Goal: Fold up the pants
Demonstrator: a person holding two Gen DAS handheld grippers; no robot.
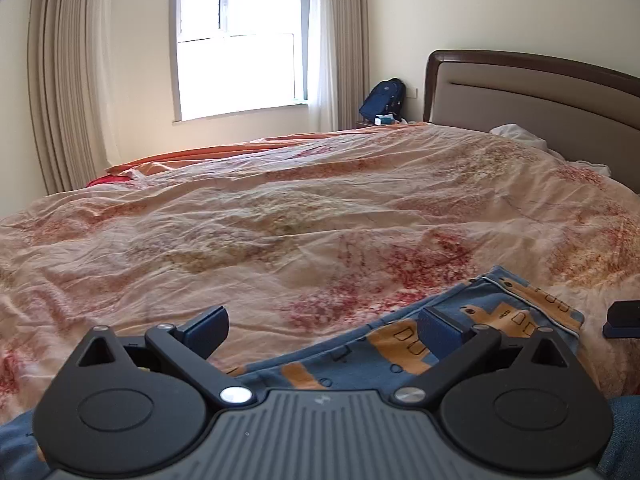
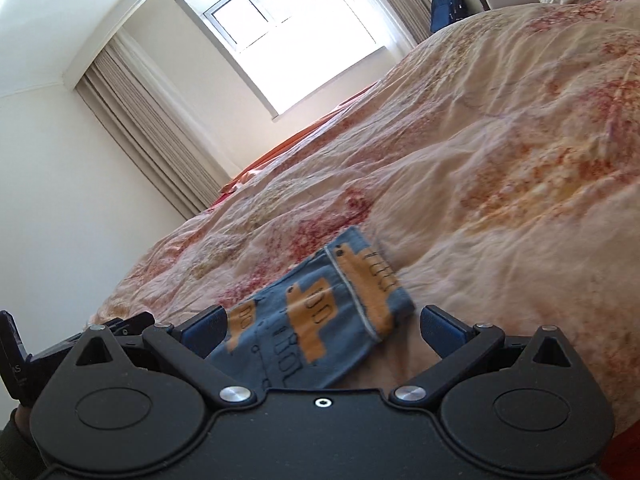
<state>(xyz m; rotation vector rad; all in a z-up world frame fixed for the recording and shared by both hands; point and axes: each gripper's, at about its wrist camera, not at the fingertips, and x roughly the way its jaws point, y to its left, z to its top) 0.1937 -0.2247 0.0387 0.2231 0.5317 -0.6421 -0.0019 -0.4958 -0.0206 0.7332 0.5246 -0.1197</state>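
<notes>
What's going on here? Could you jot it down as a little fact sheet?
place: bedroom, on a bed with a floral cover
item: blue pants with orange print, lying on the bed, partly folded
left gripper: jaws wide open, holding nothing, over the pants
right gripper: jaws wide open, holding nothing
background: window, blue backpack, headboard

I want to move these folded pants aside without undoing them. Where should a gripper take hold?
Probably the thick, stitched far end of the blue pants, pinching the whole stack from its right side edge. The layers lie flat on the quilt and the open right gripper already faces them.
</notes>
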